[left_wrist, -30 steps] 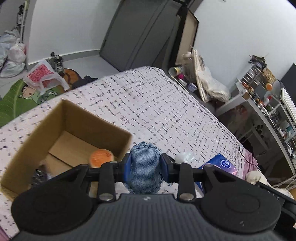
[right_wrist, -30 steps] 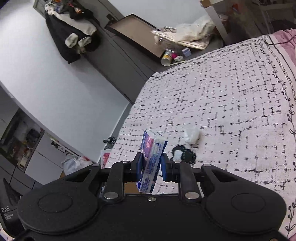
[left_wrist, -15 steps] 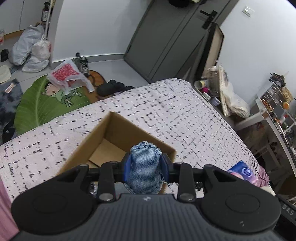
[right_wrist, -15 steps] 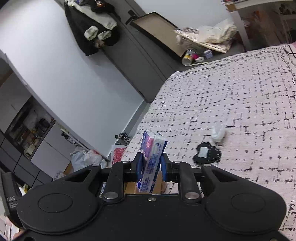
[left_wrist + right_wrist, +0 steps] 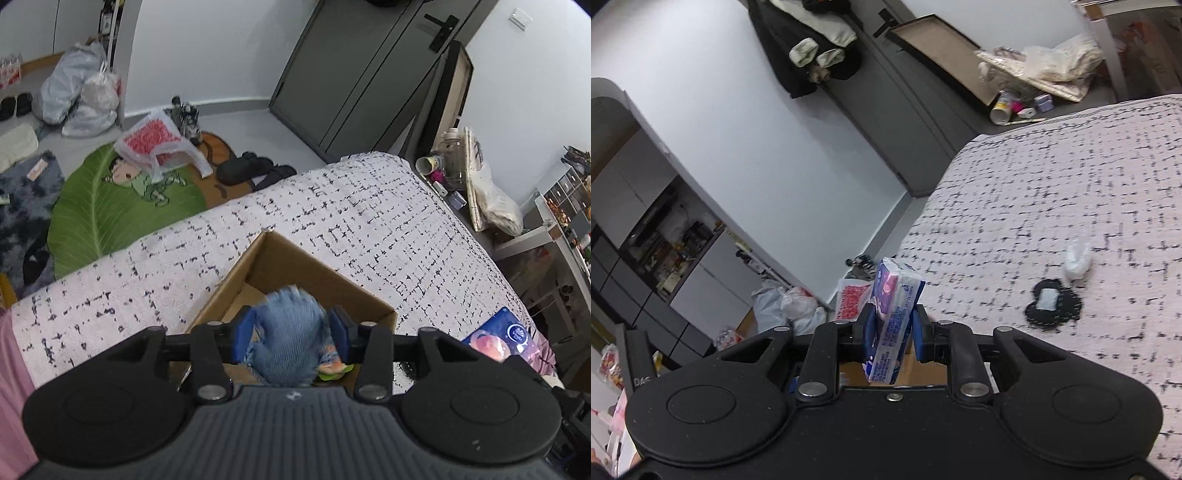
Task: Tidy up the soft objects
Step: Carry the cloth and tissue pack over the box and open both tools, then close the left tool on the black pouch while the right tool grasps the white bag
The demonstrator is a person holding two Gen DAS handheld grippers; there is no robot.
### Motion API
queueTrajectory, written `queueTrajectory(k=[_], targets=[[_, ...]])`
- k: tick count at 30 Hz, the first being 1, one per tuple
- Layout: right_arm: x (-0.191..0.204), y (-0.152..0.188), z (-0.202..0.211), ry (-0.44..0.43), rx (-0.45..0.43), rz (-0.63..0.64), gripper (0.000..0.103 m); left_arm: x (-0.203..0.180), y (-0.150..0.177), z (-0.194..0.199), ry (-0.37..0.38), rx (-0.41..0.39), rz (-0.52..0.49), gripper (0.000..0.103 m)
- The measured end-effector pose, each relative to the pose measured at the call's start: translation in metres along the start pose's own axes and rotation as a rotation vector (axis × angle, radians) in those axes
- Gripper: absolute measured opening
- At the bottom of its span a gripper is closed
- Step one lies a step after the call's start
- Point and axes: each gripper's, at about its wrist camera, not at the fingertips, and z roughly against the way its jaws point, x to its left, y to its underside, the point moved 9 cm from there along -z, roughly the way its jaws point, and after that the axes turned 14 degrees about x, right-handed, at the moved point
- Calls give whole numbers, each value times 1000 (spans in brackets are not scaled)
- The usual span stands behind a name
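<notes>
Blurred denim bundle (image 5: 291,332) over box (image 5: 303,273)

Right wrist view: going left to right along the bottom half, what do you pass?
Plastic bags on the floor → tissue pack in the right gripper → black patch → white wad on the bed.
</notes>
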Motion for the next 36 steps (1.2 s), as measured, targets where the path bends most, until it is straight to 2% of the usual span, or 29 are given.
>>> queueTrajectory(k=[2,6,8,9,10,11,13,19,29,36], targets=[[8,2,-6,-16,9,19,21,4,1,0,-4,18,14,51],[20,7,-21,-55,41,39,22,10,-2,11,-32,3,18,55],[26,11,-31,-88,85,38,30,12,-3,18,-38,1,24,57],[27,14,-35,-92,107,30,44,11,-4,21,-41,0,21,58],[26,16,-37,-89,117,22,50,10,-4,25,-48,-5,15,60],[26,18,-37,-84,117,21,53,8,-5,28,-56,-10,9,61],[25,20,-33,-77,124,21,52,3,-6,34,-68,-25,-4,69],[11,12,-6,-60,93,-39,54,-15,-3,46,-76,-55,-36,77],[-53,-5,34,-6,31,-214,56,-64,18,39,-72,-47,-94,81],[-89,-11,41,12,13,-293,56,-96,28,25,-77,-36,-125,81]])
